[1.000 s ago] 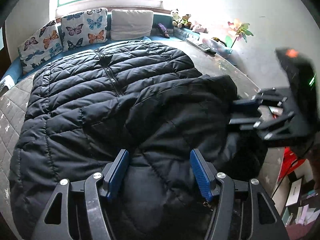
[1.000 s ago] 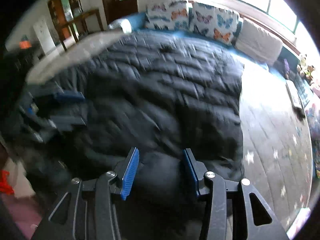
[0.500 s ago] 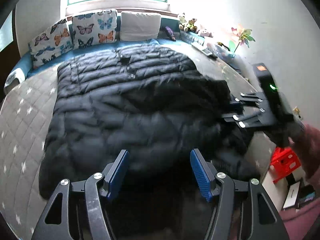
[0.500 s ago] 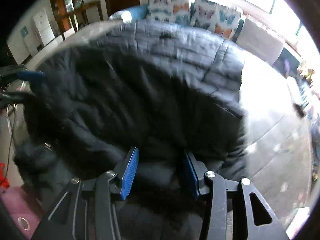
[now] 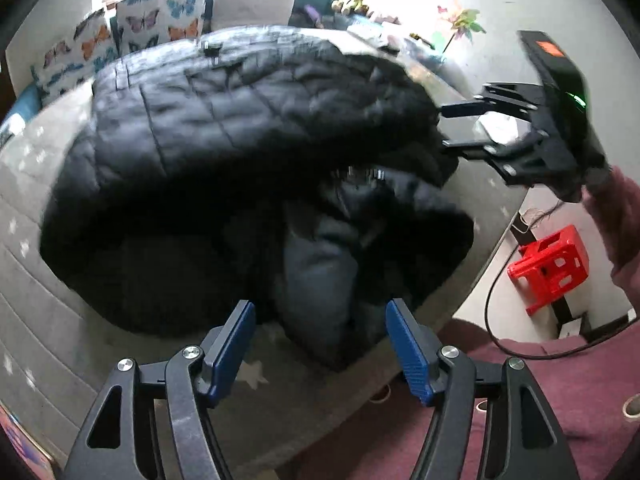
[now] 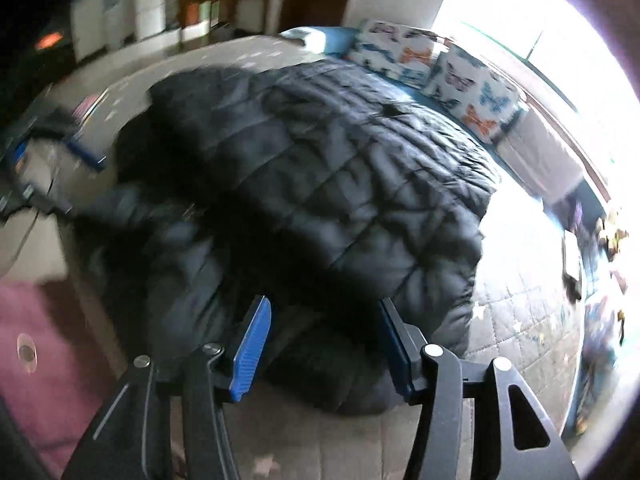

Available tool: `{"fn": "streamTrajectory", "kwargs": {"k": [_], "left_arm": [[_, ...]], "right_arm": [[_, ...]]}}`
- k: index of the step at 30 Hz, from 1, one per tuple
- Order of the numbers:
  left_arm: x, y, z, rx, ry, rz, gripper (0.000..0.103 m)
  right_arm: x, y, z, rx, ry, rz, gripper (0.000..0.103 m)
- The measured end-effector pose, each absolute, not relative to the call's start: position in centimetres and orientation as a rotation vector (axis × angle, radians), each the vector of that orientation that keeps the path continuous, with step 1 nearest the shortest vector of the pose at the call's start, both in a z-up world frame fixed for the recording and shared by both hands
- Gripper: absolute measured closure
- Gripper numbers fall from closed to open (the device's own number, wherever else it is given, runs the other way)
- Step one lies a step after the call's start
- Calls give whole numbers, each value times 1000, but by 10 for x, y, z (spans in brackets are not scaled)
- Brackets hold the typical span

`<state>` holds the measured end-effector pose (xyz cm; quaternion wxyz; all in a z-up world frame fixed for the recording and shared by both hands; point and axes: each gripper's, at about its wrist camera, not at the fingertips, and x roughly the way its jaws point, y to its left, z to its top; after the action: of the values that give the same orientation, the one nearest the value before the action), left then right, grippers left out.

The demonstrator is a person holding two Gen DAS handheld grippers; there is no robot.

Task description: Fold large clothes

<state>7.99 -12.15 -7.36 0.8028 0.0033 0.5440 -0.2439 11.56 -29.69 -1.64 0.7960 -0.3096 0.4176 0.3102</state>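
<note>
No readable writing or brand is seen. The black jacket (image 5: 224, 132) is spread on the grey bed (image 5: 36, 264), doubled over, its long axis toward the butterfly pillows (image 5: 160, 24). Both the left gripper (image 5: 320, 344) and right gripper (image 6: 324, 346) are parted, their jaws just opened, nothing clamped.

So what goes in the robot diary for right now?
stage: fold just laid | black puffer jacket: folded on bed | left gripper: open, jaws just widened, empty | right gripper: open, jaws just widened, empty
</note>
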Motion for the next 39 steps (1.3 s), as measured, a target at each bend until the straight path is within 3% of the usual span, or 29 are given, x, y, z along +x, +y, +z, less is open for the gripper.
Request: {"fn": "streamTrajectory", "kwargs": {"k": [6,8,11,14,20,22,24,27,28,32,35,39], "left_arm": [[77,-123,-105,-83,1270,-505,38],[77,-123,-108,-117,1277,-523,60],[79,-124,-102,-104,1248,-509,76],[79,-121,-88,-92,1198,-507,84],[92,-103,-59,-131,1133,-522,85],[90,-96,-52,-133,1133,-532,85],[83,-89,-46,-117,1115,-544,84],[67,-75,-36,-63,1073,-538,80],[61,-72,-34,-49,1057,-533,73],[29,-56,-26,71,933,-409,20],[13,-48,-25,140,851,-328,14],[15,-47,-39,210,827,-252,14]], "right_arm": [[82,-293,-50,-828,904,751,43],[74,-289,-58,-847,891,784,43],[63,-276,-68,-915,779,794,43],[63,-267,-73,-907,714,798,43],[82,-248,-65,-769,714,827,44],[88,-249,-59,-701,768,837,63],[96,-255,-53,-626,817,833,71],[110,-260,-32,-499,844,835,77],[116,-262,-22,-457,846,831,78],[131,-265,0,-351,843,831,79],[139,-268,9,-298,842,831,80],[146,-267,13,-281,829,825,80]]}}
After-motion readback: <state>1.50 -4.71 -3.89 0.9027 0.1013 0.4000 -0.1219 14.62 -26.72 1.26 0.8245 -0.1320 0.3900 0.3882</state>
